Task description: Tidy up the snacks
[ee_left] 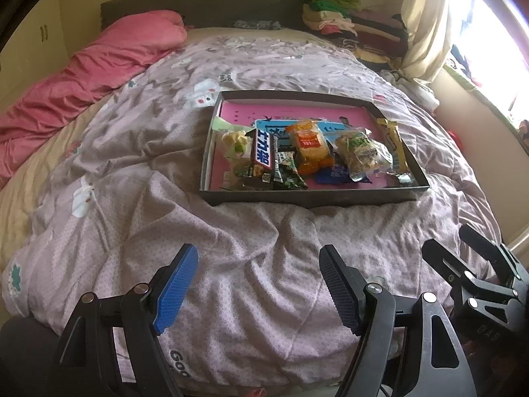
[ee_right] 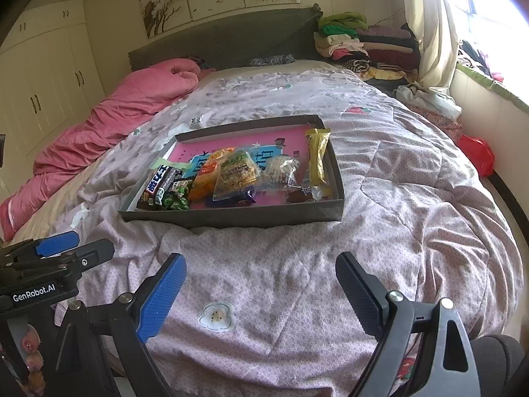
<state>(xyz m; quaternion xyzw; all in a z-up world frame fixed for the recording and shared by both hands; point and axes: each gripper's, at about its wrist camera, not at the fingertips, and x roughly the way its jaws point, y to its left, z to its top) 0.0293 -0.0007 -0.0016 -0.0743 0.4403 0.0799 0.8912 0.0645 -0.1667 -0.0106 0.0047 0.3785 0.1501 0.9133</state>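
A bed point(ee_left: 231, 264) covered by a wrinkled lilac quilt point(ee_right: 413, 198) fills both views, and on it, straight ahead of both grippers and well apart from them, sits a shallow dark tray point(ee_left: 310, 197) with a pink floor. Its long axis runs left to right across the line of approach, so its near long wall faces the grippers. The snacks lie heaped in the tray's near half: a chocolate bar point(ee_left: 263, 152) toward the left end, an orange packet point(ee_left: 309, 144) in the middle, a clear bag of nutty pieces point(ee_left: 362, 154) to the right of it, and a long yellow stick pack point(ee_right: 317, 158) lying front to back along the right wall. The left gripper point(ee_left: 259, 286) hangs low over the quilt, its jaws spread wide with nothing between them; the right gripper point(ee_right: 261, 292) is likewise wide apart and empty. Judging by the views, the left one sits nearer the chocolate-bar end, the right one nearer the stick pack.
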